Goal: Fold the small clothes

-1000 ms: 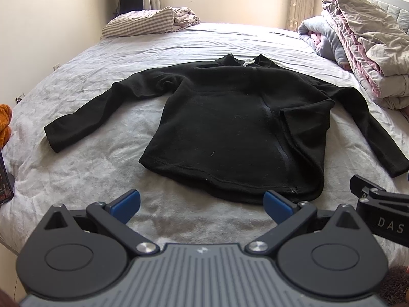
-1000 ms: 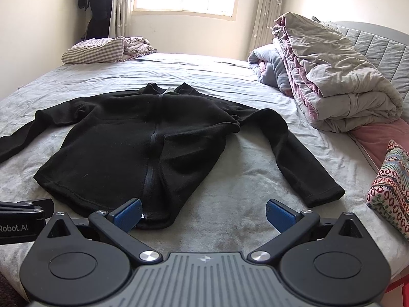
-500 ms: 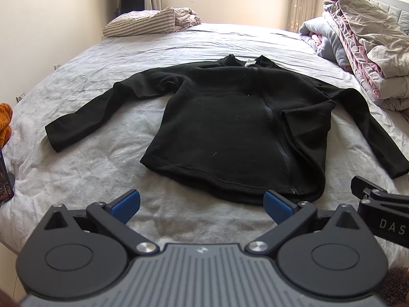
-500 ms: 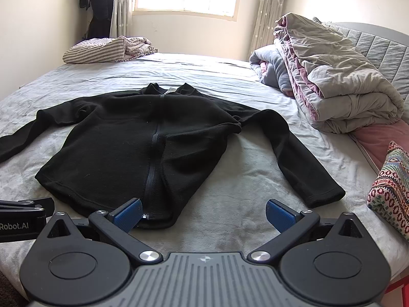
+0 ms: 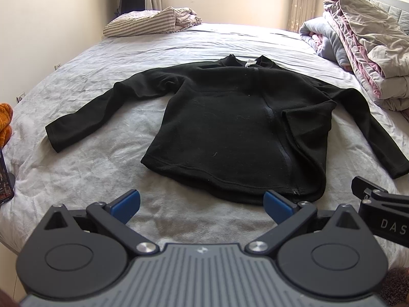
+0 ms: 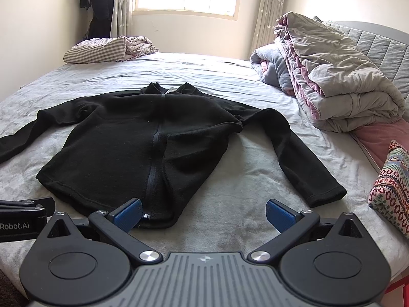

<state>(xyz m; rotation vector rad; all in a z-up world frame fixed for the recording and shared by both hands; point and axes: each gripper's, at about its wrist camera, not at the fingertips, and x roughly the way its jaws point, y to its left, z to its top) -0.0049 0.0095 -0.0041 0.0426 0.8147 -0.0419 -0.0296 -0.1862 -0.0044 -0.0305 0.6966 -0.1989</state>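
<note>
A small black zip-front fleece jacket [image 5: 230, 128] [image 6: 133, 148] lies flat on the grey bed, collar away from me, both sleeves spread out to the sides. Its right front panel carries a fold near the armpit. My left gripper [image 5: 202, 206] hovers open just short of the hem, with nothing between its blue pads. Over the hem's right end and the bare sheet beside it, my right gripper [image 6: 203, 213] is open and empty too; its left pad sits near the zip's lower end. Each gripper's body shows at the edge of the other's view.
The grey bedsheet [image 5: 76, 184] spreads around the jacket. Folded quilts [image 6: 337, 87] are piled at the right, and a striped bundle [image 5: 150, 23] lies at the far left corner. A patterned cushion [image 6: 391, 186] sits at the right edge. An orange thing [image 5: 5, 122] and a phone [image 5: 5, 179] are at the left.
Both grippers have crept slightly forward and upward toward the jacket's hem. The jacket has not moved, and both grippers stay open.
</note>
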